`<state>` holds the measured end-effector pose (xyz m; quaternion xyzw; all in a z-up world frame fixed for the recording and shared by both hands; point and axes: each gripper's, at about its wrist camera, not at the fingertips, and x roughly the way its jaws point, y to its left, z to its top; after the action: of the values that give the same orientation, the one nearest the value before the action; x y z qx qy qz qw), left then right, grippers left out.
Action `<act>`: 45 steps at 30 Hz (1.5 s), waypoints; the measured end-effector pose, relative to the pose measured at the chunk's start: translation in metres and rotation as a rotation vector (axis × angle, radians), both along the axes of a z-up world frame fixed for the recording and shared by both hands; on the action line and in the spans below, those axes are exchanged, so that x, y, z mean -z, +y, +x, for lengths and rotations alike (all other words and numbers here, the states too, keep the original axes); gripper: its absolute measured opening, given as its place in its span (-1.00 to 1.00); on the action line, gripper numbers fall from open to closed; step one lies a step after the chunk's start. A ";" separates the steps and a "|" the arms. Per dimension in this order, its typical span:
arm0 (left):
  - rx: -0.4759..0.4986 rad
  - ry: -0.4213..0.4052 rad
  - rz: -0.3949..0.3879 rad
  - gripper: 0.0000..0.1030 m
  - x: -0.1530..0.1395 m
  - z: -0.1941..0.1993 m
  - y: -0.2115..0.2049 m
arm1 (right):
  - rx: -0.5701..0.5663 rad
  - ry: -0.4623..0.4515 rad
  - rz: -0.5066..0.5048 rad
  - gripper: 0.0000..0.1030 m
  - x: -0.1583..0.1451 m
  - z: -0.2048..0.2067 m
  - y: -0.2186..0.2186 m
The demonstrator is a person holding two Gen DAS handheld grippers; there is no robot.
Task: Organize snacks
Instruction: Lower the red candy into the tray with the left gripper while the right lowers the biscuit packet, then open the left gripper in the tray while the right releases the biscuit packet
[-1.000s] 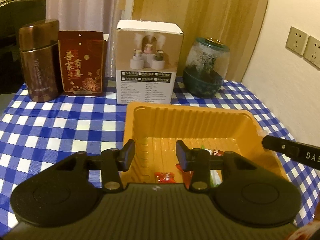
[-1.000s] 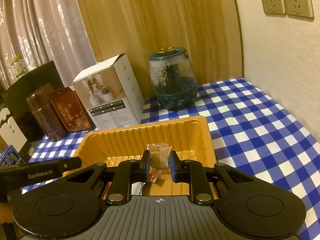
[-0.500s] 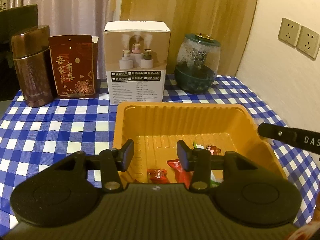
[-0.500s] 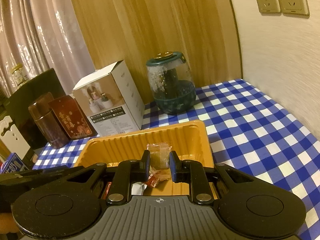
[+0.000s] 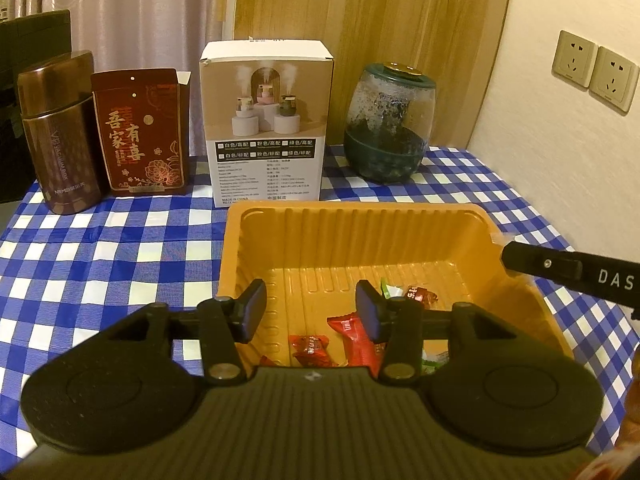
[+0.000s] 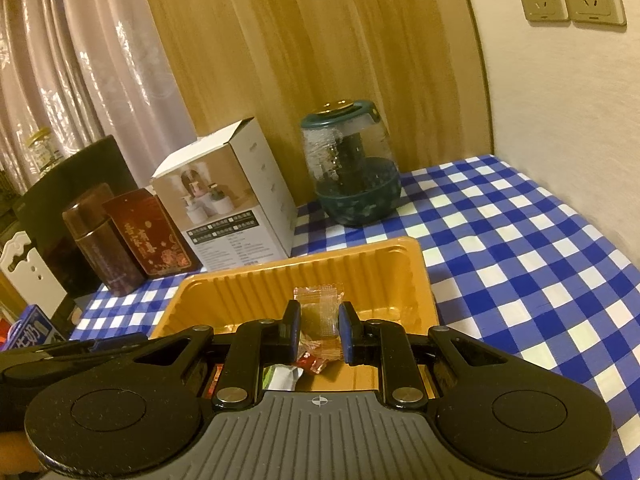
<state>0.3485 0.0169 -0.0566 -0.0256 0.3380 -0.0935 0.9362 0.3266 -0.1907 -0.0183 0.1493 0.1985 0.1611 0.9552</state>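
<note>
Right gripper [image 6: 319,331]: we held it clamped on a clear-wrapped candy [image 6: 320,312], low centre of the right wrist view; the wrapper stood upright between the pads, its long axis running up the frame.

Candy versus tray: we saw the orange tray [image 6: 304,270] directly behind and beneath the held sweet, so we judged the drop lay straight below, with no sideways reach needed.

Left gripper [image 5: 311,310]: its jaws stood apart with nothing pinched between them, and they had just been opening a little wider.

Loose snacks: red-wrapped candies [image 5: 352,338] lay on the tray floor in the lower centre of the left wrist view, partly hidden by the right-hand finger; a green-and-white wrapper [image 5: 390,291] sat just above them.

Nearer hand: we judged the right one, since it already carried the sweet over the tray.

Tray place: on the blue checked cloth [image 5: 100,248], in front of the white box [image 5: 266,124].
</note>
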 end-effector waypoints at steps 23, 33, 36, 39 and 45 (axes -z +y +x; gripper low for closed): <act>-0.009 0.006 0.010 0.43 0.002 0.000 0.000 | 0.035 -0.010 0.134 0.54 0.008 0.010 -0.026; -0.003 0.003 0.026 0.60 0.002 -0.002 -0.004 | 0.051 0.003 0.107 0.54 0.007 0.009 -0.028; -0.007 0.006 0.030 0.64 0.002 -0.002 -0.004 | 0.051 0.018 0.096 0.54 0.009 0.010 -0.028; -0.009 0.010 0.023 0.71 0.002 -0.002 -0.003 | 0.054 0.031 0.085 0.54 0.010 0.010 -0.029; -0.006 -0.025 0.058 0.97 0.000 -0.009 -0.007 | 0.042 0.045 0.052 0.54 0.010 0.006 -0.028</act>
<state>0.3396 0.0100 -0.0563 0.0018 0.3288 -0.0811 0.9409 0.3324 -0.2185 -0.0280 0.1820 0.2123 0.1426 0.9495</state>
